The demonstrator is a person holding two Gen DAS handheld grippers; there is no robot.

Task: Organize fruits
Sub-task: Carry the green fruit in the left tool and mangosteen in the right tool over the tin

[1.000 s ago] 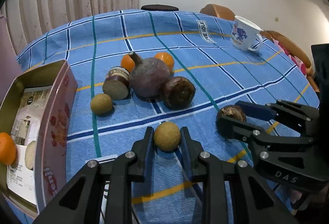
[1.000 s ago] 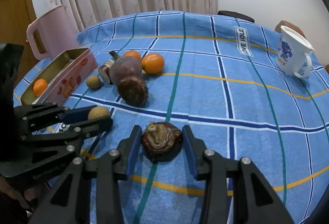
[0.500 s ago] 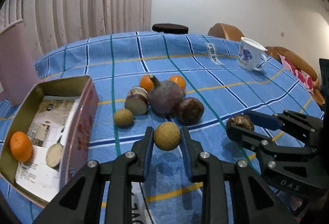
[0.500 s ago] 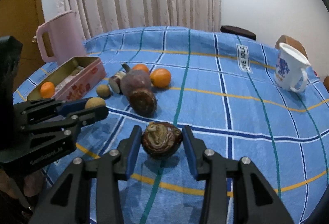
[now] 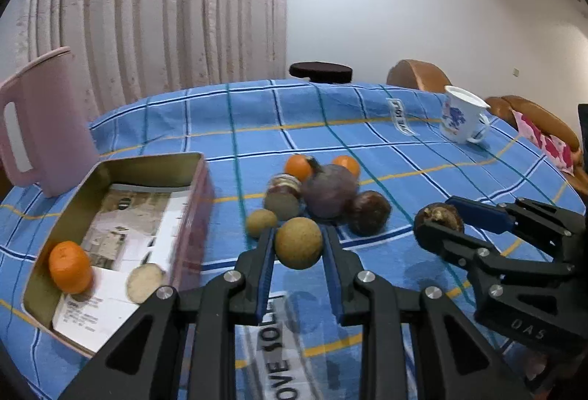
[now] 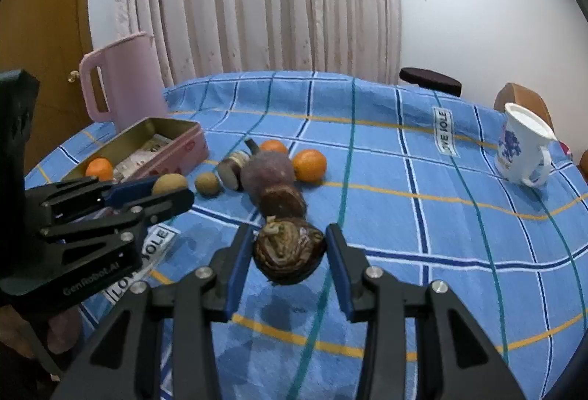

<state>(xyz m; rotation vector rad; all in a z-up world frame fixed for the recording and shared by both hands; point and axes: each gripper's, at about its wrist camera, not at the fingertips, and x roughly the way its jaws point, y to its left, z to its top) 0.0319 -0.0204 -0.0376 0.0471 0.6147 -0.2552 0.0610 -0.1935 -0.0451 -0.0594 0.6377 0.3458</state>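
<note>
My left gripper is shut on a round tan fruit and holds it above the blue checked cloth; it also shows in the right wrist view. My right gripper is shut on a dark brown ridged fruit, also lifted, seen in the left wrist view. An open pink tin at the left holds an orange and a pale slice. A cluster stays on the cloth: a big purple fruit, two oranges, a brown round fruit, a small tan fruit.
A pink jug stands behind the tin at the far left. A white mug with blue print stands at the back right. Chairs line the table's far side.
Both grippers have risen with their fruits off the cloth. The left view has swung toward the tin, which now lies nearer the middle.
</note>
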